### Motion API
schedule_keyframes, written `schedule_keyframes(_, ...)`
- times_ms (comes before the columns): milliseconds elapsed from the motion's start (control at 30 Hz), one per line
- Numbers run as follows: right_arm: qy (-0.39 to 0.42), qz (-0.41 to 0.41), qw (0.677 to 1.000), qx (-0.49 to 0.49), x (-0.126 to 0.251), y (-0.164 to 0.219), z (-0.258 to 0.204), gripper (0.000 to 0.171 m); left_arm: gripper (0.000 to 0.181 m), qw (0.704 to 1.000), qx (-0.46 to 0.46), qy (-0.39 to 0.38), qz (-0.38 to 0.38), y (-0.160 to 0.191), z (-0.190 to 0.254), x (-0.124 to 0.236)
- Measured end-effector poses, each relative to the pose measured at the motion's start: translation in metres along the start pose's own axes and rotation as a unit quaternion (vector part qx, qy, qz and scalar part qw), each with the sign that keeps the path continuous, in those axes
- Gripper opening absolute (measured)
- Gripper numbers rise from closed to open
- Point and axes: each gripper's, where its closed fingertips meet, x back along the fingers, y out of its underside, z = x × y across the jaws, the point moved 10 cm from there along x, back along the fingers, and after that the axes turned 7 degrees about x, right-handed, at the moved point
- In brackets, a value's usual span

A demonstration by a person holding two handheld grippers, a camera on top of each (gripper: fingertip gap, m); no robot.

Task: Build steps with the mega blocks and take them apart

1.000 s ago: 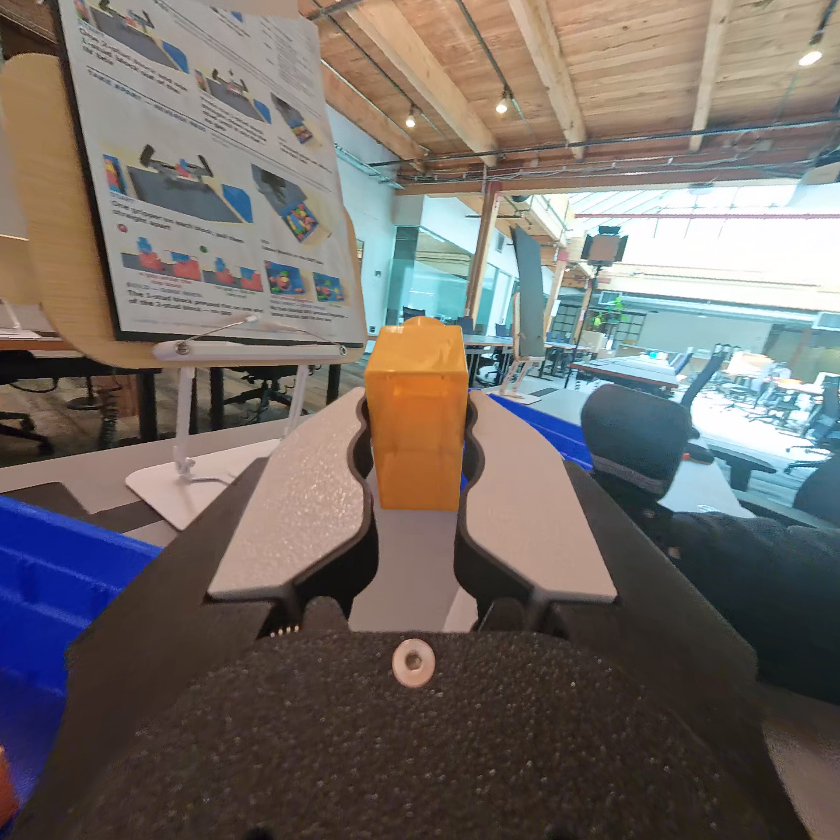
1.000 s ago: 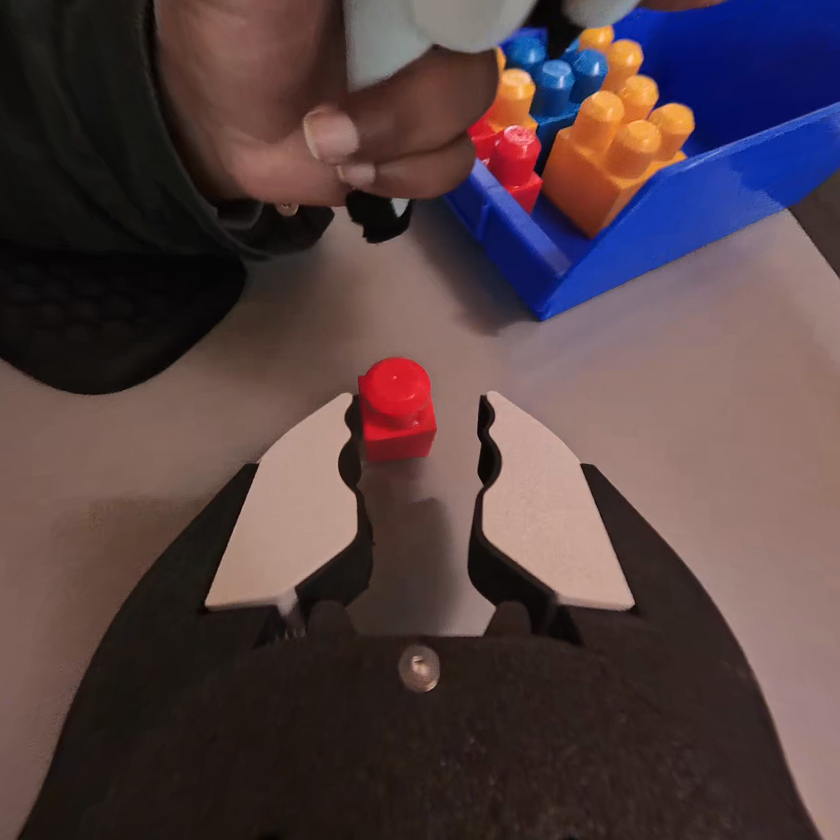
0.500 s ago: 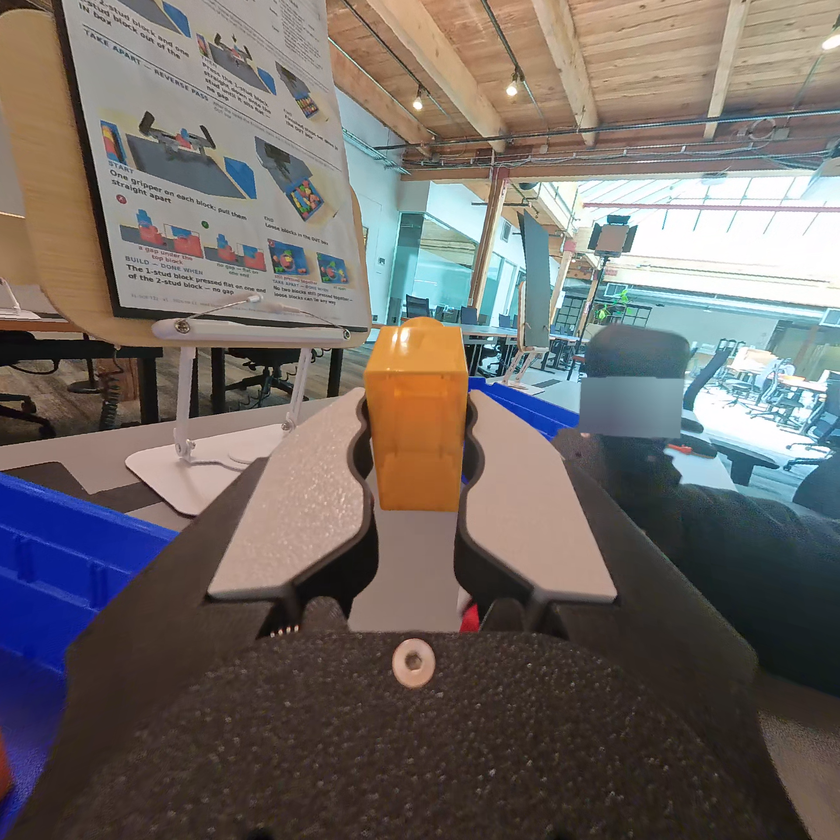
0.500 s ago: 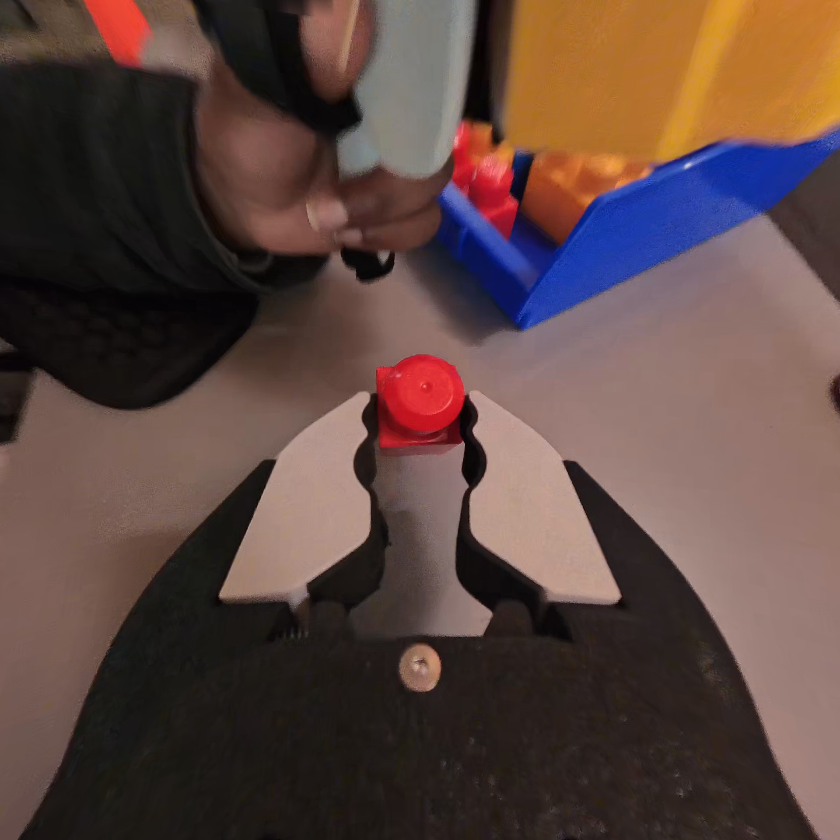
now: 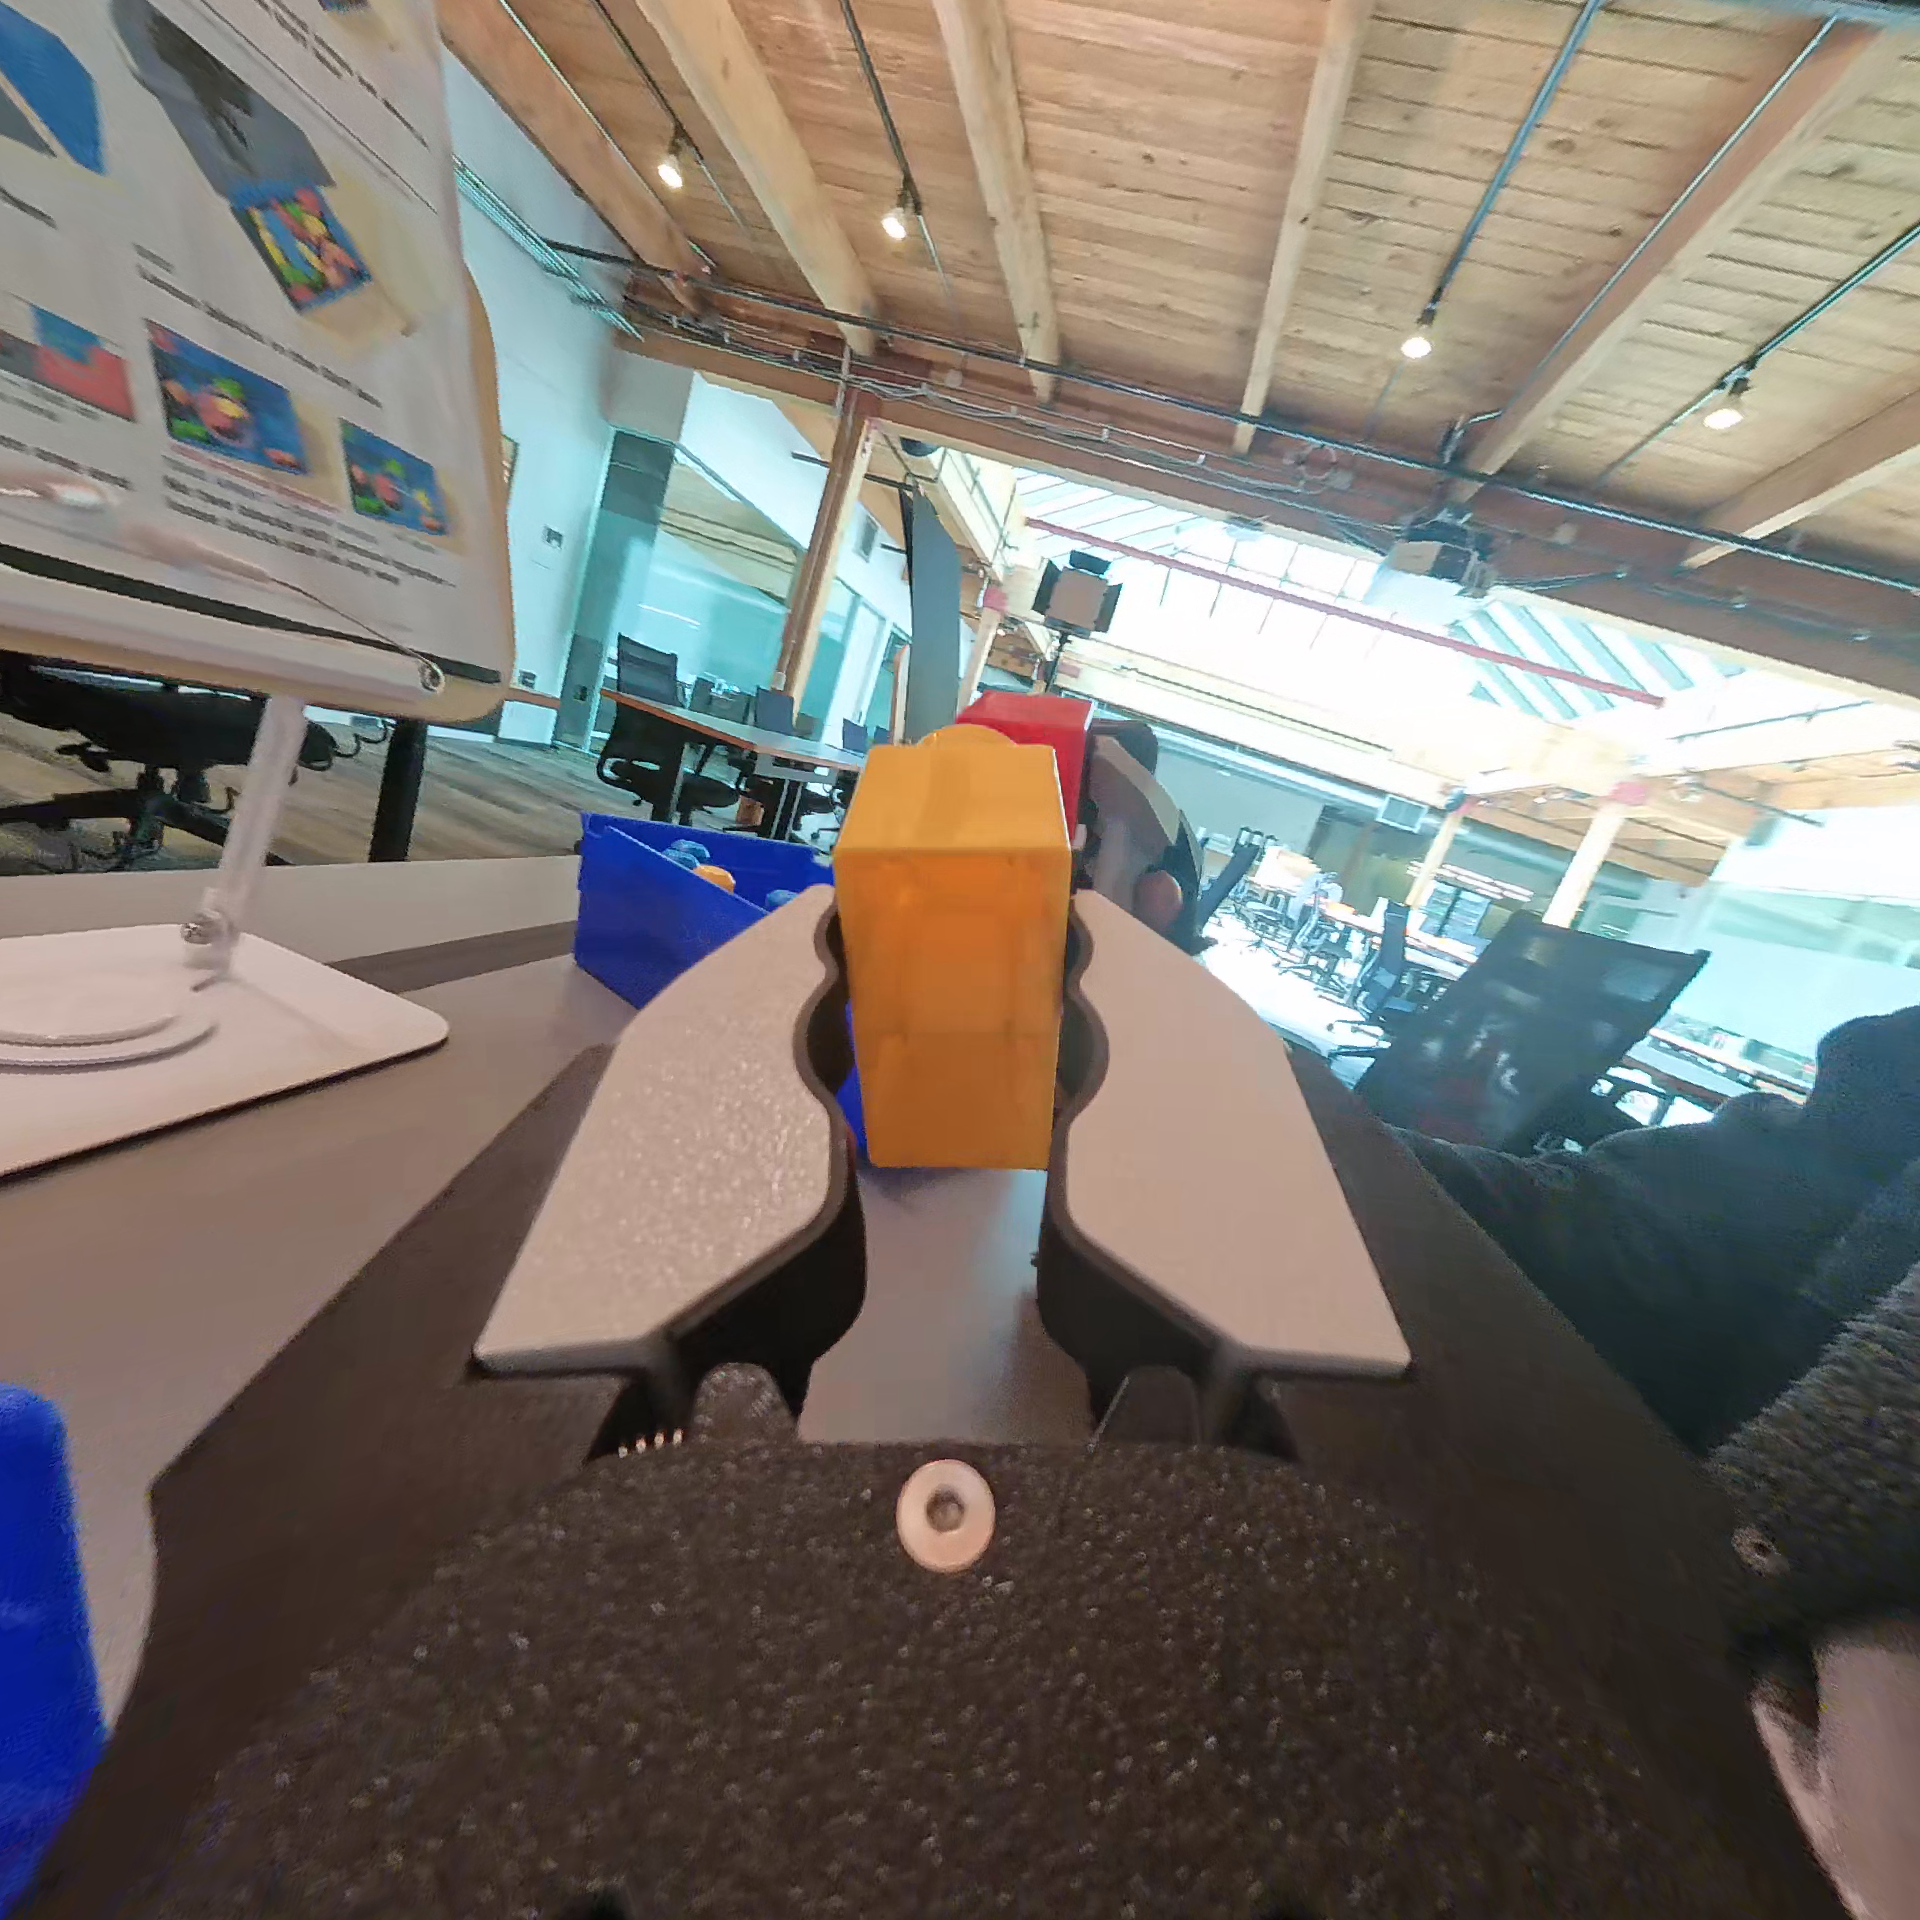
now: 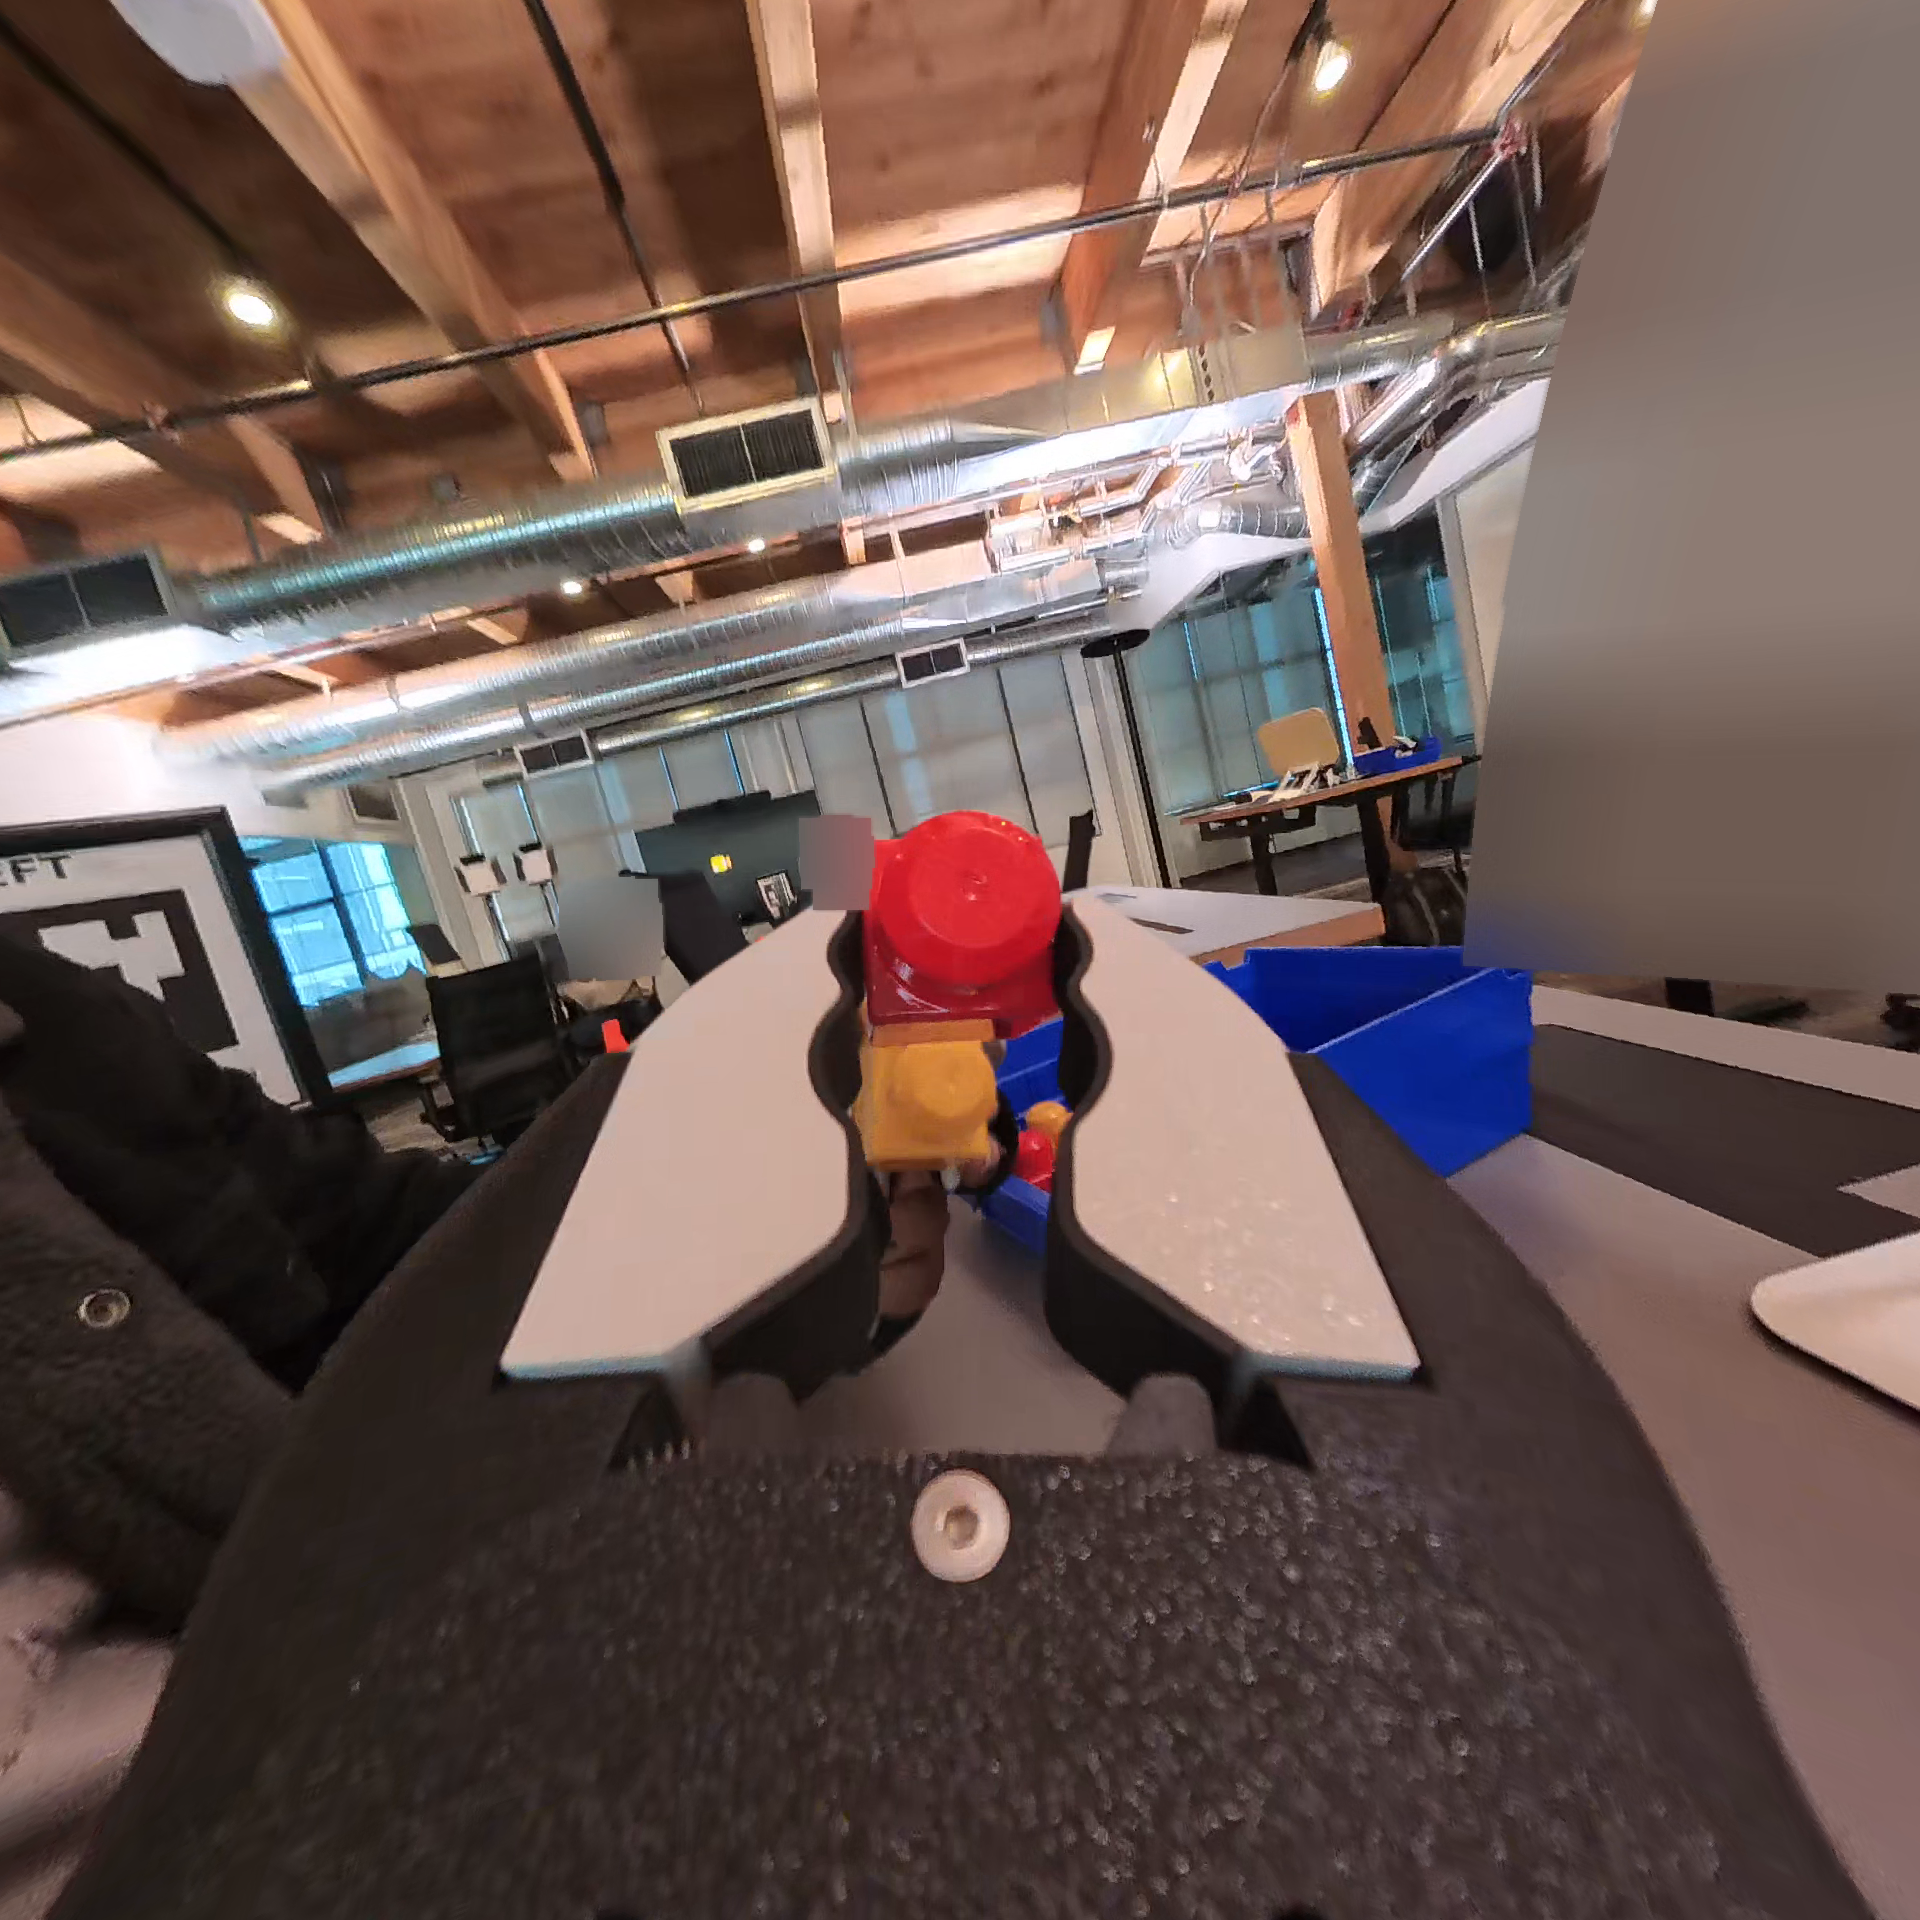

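Orange block (image 5: 951, 966), red block (image 6: 961, 935), blue bin (image 6: 1392, 1029).

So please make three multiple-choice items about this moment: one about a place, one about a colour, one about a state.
1. Where is the blue bin?
A. on the table, beyond the left hand-held gripper
B. on the floor
C. on a chair

2. What colour is the block in the right hand-held gripper?
A. green
B. red
C. white

3. What is the state of the left hand-held gripper?
A. wide open, empty
B. shut on nothing
C. shut on the orange block

Answers:
1 A: the bin stands on the tabletop behind the fingers.
2 B: the red block sits between its fingers.
3 C: both fingers press the block's sides.
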Motion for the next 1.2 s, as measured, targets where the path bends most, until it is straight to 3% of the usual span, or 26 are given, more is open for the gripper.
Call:
schedule_keyframes(700, -0.043, -0.092, 0.994, -0.039, -0.016, 0.024, -0.005, 0.034, 0.037, 0.998, 0.006, 0.014, -0.059, 0.018, 0.005, -0.009)
schedule_keyframes(833, -0.049, -0.158, 0.986, -0.027, -0.012, 0.023, -0.003, 0.034, 0.037, 0.996, 0.005, 0.006, -0.09, 0.019, 0.003, -0.008)
schedule_keyframes(1033, -0.078, -0.236, 0.968, -0.022, -0.005, 0.025, -0.002, 0.035, 0.037, 0.98, -0.018, 0.0, -0.2, 0.033, 0.002, -0.012)
schedule_keyframes(1200, -0.095, -0.27, 0.958, -0.014, 0.002, 0.025, -0.001, 0.035, 0.037, 0.974, -0.026, 0.005, -0.225, 0.041, 0.002, -0.015)
